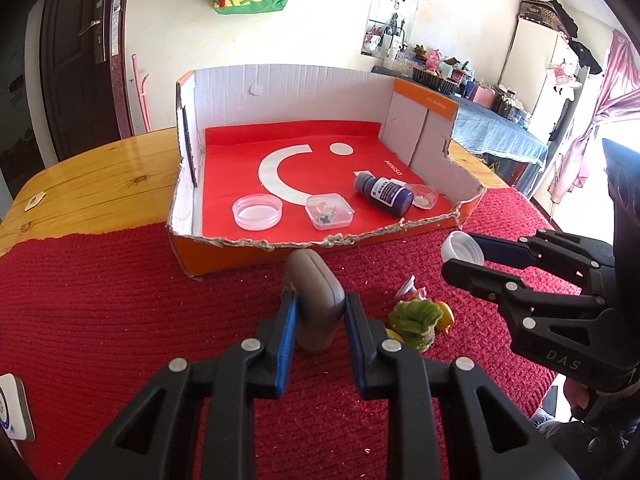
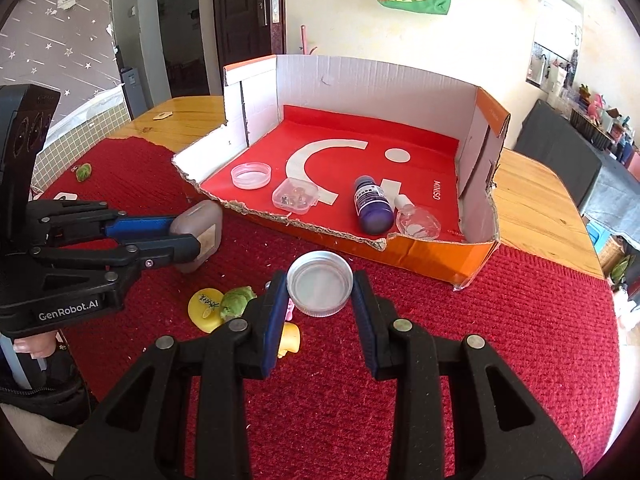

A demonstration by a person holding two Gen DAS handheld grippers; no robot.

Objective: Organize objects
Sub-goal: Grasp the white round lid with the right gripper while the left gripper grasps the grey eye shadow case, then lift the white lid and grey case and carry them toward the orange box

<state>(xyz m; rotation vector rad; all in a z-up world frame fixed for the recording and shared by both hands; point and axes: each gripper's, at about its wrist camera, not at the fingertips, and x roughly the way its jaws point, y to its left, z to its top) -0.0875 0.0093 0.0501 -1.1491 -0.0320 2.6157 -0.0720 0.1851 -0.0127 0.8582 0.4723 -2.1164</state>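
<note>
A grey case (image 1: 316, 304) is clamped in the left gripper (image 1: 318, 312) jaws and a lid (image 2: 320, 288) in the right gripper (image 2: 320, 292) jaws, both raised off the red cloth (image 2: 480, 340) for carrying to the box (image 2: 486, 200) at twelve o'clock.

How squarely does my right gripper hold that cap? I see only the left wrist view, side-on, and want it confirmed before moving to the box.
Observer: Centred. The white cap sits across both pads of the right gripper, its empty hollow facing the camera.
Operator: Anything loose outside my view?
Observer: A second green toy on the red cloth, far left, near its edge.
Operator: Any marking on the brown case?
Observer: A pale label on its side.
</note>
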